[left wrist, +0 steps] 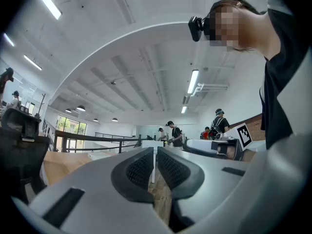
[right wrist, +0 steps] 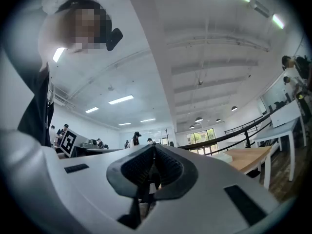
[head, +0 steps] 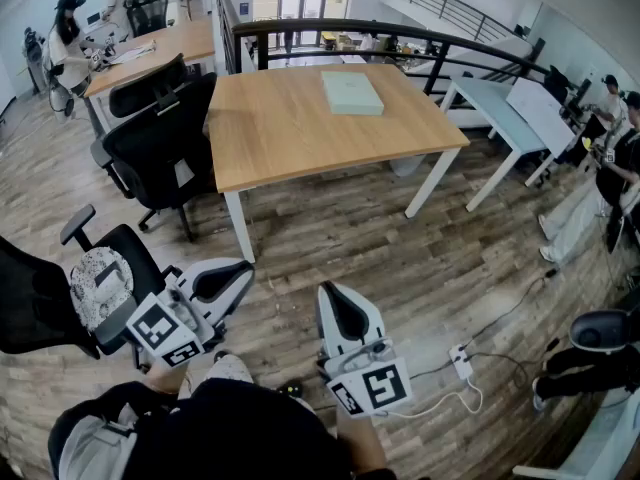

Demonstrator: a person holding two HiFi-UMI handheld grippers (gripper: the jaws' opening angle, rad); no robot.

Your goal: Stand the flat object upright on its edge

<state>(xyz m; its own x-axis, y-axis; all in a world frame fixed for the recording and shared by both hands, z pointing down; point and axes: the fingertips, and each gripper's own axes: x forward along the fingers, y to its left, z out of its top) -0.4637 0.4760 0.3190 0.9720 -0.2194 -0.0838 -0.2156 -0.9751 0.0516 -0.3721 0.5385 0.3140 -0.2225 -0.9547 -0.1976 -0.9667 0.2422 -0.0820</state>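
The flat object [head: 352,93] is a pale green slab lying flat near the far edge of the wooden table [head: 300,138], in the head view. Both grippers hang low over the wooden floor, well short of the table and apart from the slab. My left gripper [head: 246,269] is at the lower left with its jaws shut and nothing between them; the left gripper view shows its pads [left wrist: 141,168] meeting. My right gripper [head: 331,294] is beside it, also shut and empty, its pads [right wrist: 168,167] closed in the right gripper view.
Black office chairs [head: 160,148] stand at the table's left side, another chair [head: 95,288] by my left gripper. A power strip with cable [head: 462,360] lies on the floor at the right. White tables [head: 500,103], a black railing [head: 400,33] and people ring the room.
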